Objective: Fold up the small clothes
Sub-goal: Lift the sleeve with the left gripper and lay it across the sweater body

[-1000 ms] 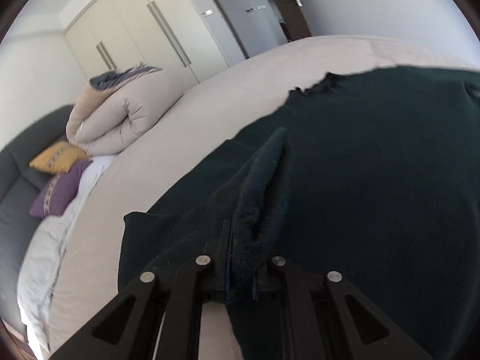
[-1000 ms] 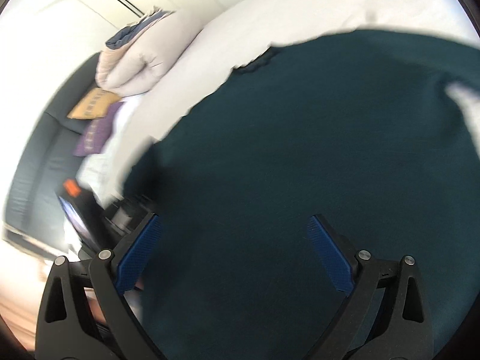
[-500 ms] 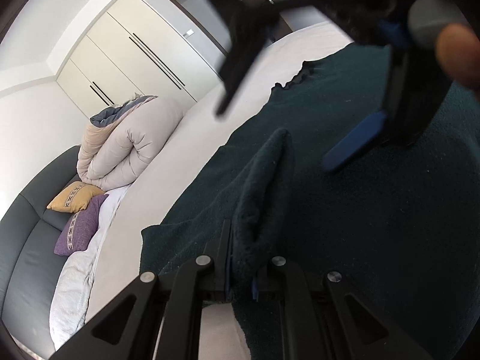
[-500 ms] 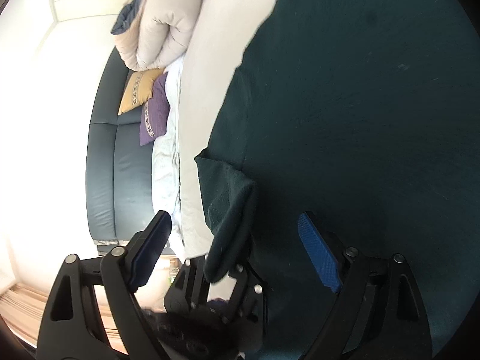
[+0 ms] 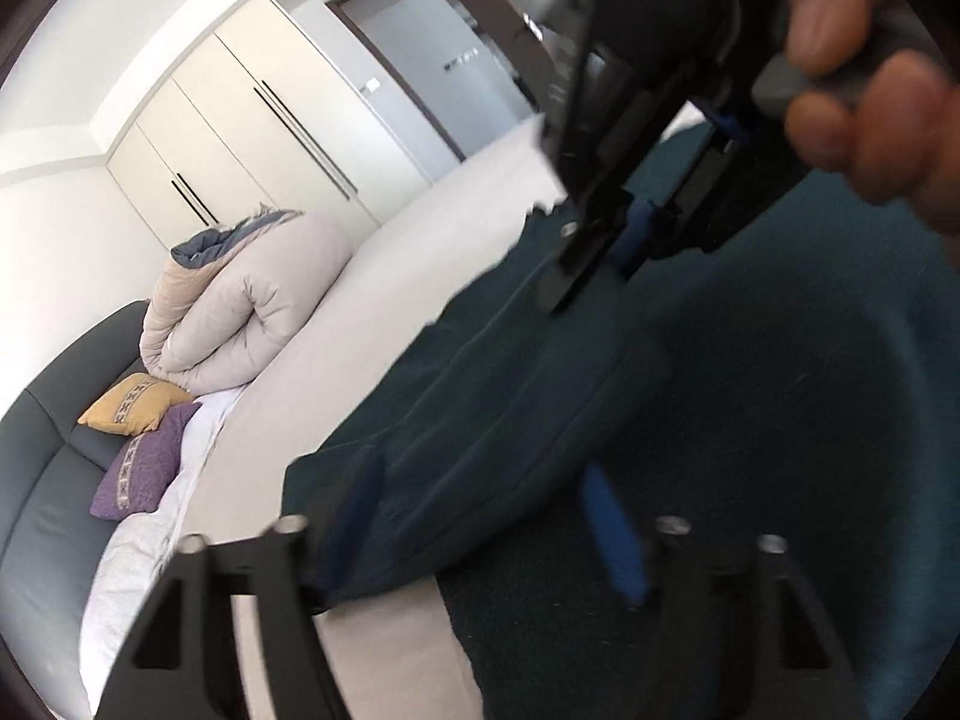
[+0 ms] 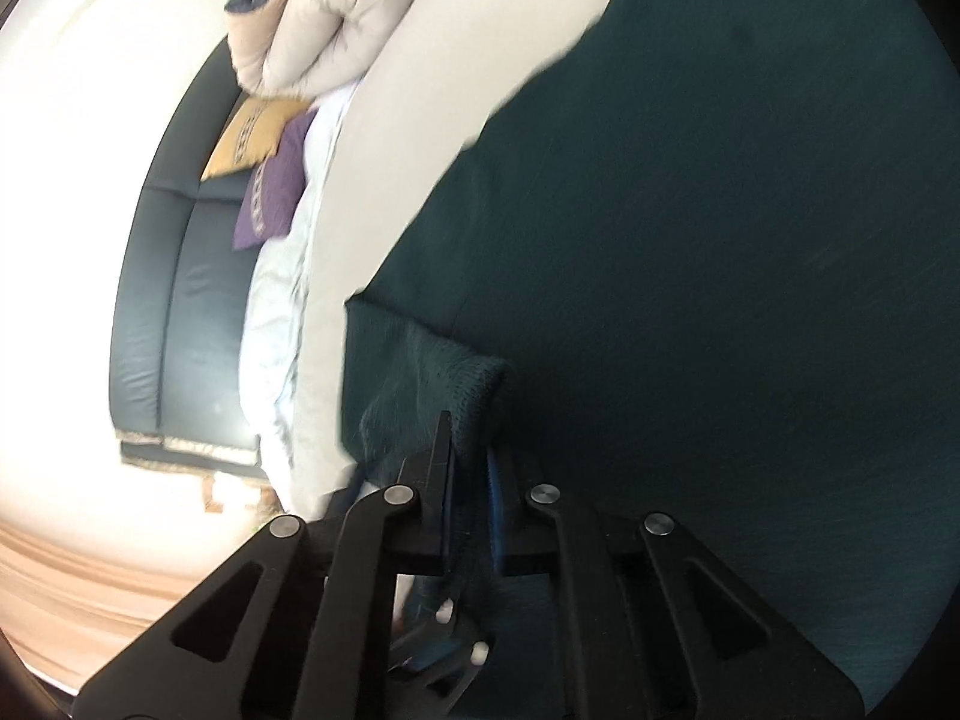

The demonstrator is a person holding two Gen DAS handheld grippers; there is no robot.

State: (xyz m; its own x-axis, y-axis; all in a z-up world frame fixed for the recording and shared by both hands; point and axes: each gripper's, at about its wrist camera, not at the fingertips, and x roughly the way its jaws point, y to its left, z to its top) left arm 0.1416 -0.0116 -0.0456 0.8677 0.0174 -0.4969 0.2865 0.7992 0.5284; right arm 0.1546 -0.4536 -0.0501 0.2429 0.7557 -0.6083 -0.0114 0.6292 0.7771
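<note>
I am watching the dark green garment (image 6: 690, 252) lying spread across the pale bed (image 6: 420, 120), with one raised fold of its near edge bunched up toward my cameras. My right gripper (image 6: 469, 498) is clenching that fold, its jaws pressed together on the knit with the cloth pinched between the blue pads. In the left wrist view the same right gripper (image 5: 624, 240) is hanging over the garment (image 5: 750, 420), and the person's hand (image 5: 864, 78) is wrapping its handle at the upper right. My left gripper (image 5: 489, 531) is releasing: its jaws are opening, standing well apart, and the loose ridge of fabric is lying between them without either pad pressing on it. Farther out, a rolled beige duvet (image 5: 240, 306) is sitting at the head of the bed, beside a yellow cushion (image 5: 135, 403) and a purple cushion (image 5: 141, 468) leaning on the dark headboard (image 5: 36, 510). White wardrobe doors (image 5: 240, 144) are standing behind.
</note>
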